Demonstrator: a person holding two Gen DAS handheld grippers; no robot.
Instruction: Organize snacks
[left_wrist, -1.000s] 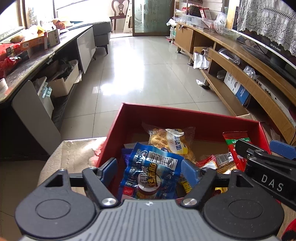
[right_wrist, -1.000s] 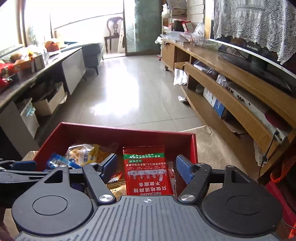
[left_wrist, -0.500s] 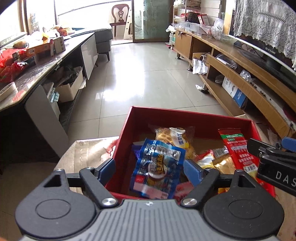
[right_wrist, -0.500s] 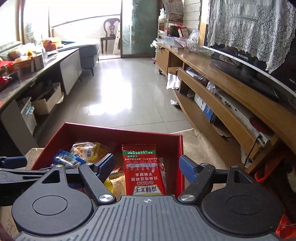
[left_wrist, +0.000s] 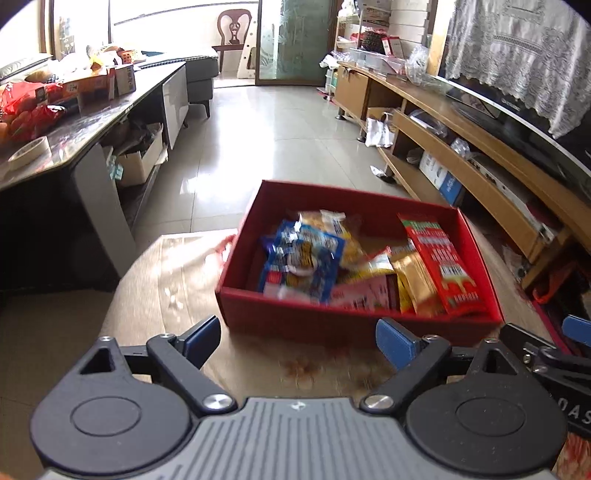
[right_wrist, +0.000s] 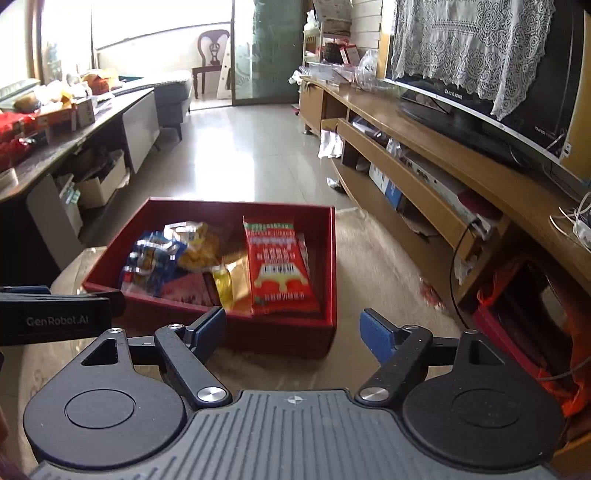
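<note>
A red box (left_wrist: 354, 321) stands on the beige table (left_wrist: 166, 280) and holds several snack packets. A blue packet (left_wrist: 303, 262) lies at its left, a yellow packet (left_wrist: 325, 221) behind it, a gold one (left_wrist: 417, 280) in the middle and a red packet (left_wrist: 443, 266) at its right. The box (right_wrist: 280, 336) and the red packet (right_wrist: 280, 266) also show in the right wrist view. My left gripper (left_wrist: 299, 339) is open and empty, just short of the box's near wall. My right gripper (right_wrist: 293, 328) is open and empty at the box's near right corner.
A dark counter (left_wrist: 74, 129) with clutter runs along the left. A wooden TV stand (right_wrist: 424, 155) with a television (right_wrist: 480, 96) runs along the right. Tiled floor (left_wrist: 277, 140) lies beyond the table. A red bag (right_wrist: 524, 295) sits low at the right.
Both grippers have pulled back and up from over the box. The blue packet and the red packet, earlier between the fingers, now lie in the box.
</note>
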